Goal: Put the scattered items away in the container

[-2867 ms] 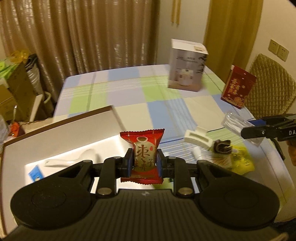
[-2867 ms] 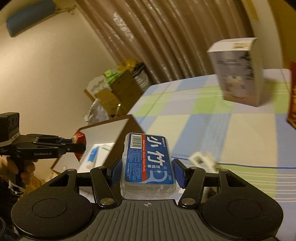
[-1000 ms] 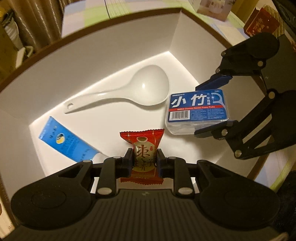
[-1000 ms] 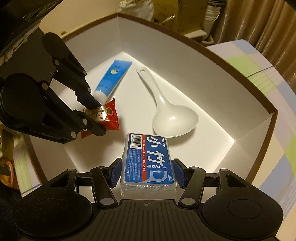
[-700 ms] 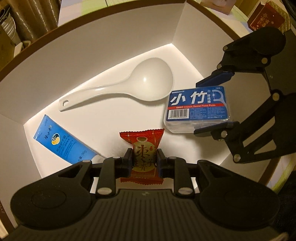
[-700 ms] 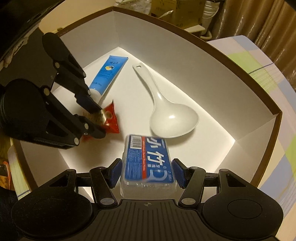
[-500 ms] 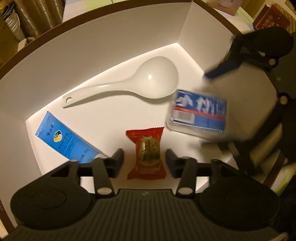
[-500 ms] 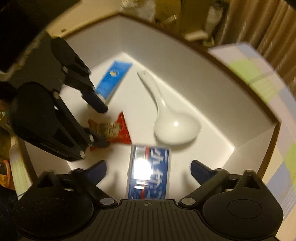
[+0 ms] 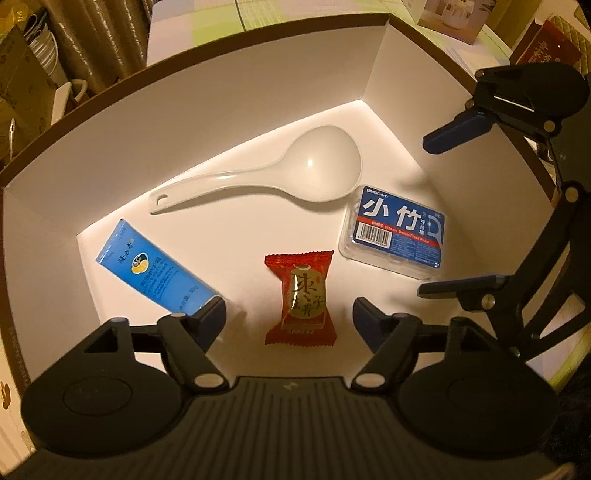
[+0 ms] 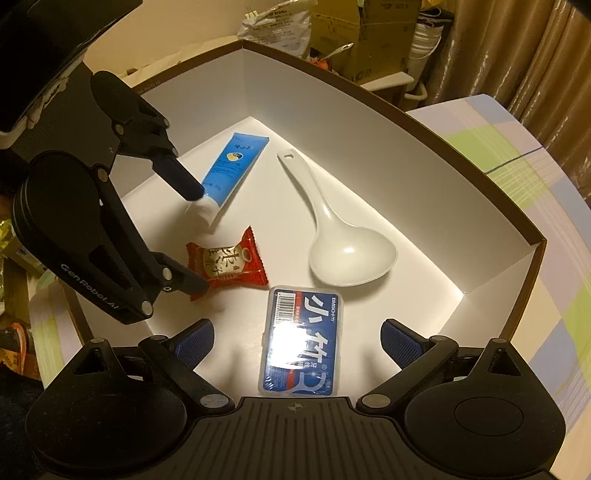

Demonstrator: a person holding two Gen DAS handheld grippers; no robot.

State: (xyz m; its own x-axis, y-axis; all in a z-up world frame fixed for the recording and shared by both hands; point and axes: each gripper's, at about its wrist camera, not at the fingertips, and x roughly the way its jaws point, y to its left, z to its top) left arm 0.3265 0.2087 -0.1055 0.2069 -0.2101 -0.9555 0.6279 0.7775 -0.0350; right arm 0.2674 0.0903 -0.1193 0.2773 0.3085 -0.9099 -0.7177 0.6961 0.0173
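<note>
A white box with a brown rim (image 9: 221,110) (image 10: 332,122) holds a white spoon (image 9: 295,170) (image 10: 343,254), a blue tube (image 9: 155,269) (image 10: 232,170), a red snack packet (image 9: 304,295) (image 10: 229,264) and a blue floss-pick case (image 9: 395,230) (image 10: 301,347). My left gripper (image 9: 289,314) (image 10: 194,240) hovers over the packet. Its jaws are opening and the packet lies loose on the box floor between them. My right gripper (image 10: 297,339) (image 9: 439,214) stands open over the floss case, which lies flat below with its pads well apart from it.
The box sits on a checked tablecloth (image 10: 535,184). Beyond its far wall stand a white carton (image 9: 454,14) and a red packet (image 9: 546,48). Cardboard boxes (image 10: 369,37) and curtains lie off the table's edge.
Both grippers came down into the box and then opened. The snack packet dropped from the left jaws and the floss case from the right; both now rest on the box floor.
</note>
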